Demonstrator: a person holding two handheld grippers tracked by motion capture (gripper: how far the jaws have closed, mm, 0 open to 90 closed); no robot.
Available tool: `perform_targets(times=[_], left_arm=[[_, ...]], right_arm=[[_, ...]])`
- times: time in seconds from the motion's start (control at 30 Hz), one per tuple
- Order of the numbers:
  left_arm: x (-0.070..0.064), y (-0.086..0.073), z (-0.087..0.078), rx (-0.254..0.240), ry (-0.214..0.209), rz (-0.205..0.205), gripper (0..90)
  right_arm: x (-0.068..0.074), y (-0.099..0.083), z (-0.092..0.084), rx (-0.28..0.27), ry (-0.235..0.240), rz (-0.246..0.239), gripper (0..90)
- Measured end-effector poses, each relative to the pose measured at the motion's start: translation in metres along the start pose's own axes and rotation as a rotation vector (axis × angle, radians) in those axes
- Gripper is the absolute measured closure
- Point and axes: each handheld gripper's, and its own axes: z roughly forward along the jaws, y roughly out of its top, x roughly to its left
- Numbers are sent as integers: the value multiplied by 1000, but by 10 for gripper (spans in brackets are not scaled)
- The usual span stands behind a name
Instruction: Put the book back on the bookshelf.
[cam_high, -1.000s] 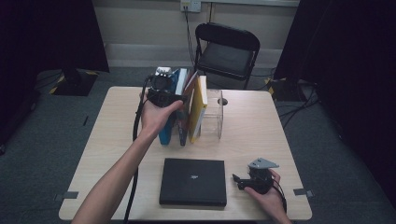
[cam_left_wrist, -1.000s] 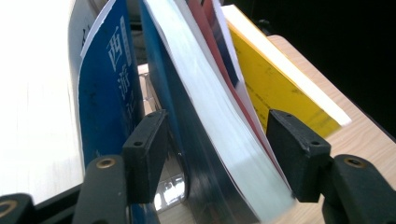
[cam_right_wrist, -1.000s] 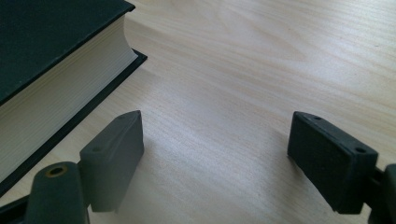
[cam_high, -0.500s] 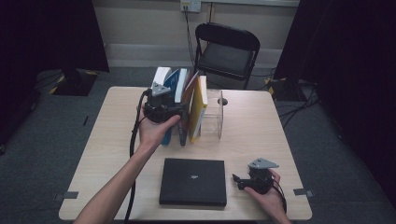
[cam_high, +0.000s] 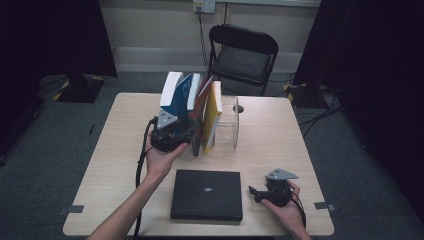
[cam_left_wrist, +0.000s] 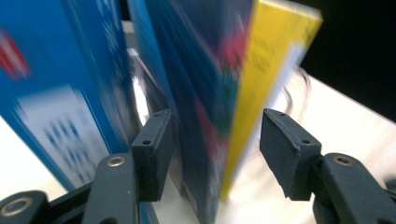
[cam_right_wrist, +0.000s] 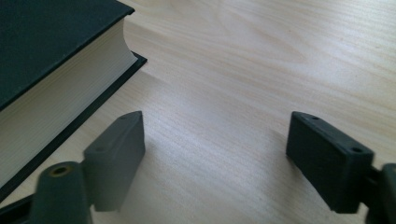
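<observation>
Books (cam_high: 192, 107) upright at table (cam_high: 125, 130) centre, 12 o'clock of black book (cam_high: 206, 195). Left gripper (cam_high: 186, 134) straddling dark and yellow books (cam_left_wrist: 243, 93), jaws closing, not yet pressing. Right gripper (cam_high: 253, 192) at 3 o'clock of black book, jaws wide, empty.

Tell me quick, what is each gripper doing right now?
Left gripper: jaws open and just been closing, astride the dark book in the row; pads not yet pressing.
Right gripper: open, holding nothing, beside the black book.
</observation>
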Motion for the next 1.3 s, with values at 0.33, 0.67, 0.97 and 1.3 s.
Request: perform_targets(times=[0.33, 0.67, 0.97, 1.3], left_arm=[[7, -65, -14, 131, -9, 12, 380], [12, -104, -27, 224, -30, 2, 354], [2, -118, -18, 222, -65, 93, 340], [3, -120, -17, 213, -74, 90, 313]], right_arm=[[10, 31, -14, -113, 47, -8, 400], [25, 113, -14, -294, 102, -8, 458], [40, 184, 11, -369, 125, 6, 446], [54, 209, 34, -367, 74, -20, 547]])
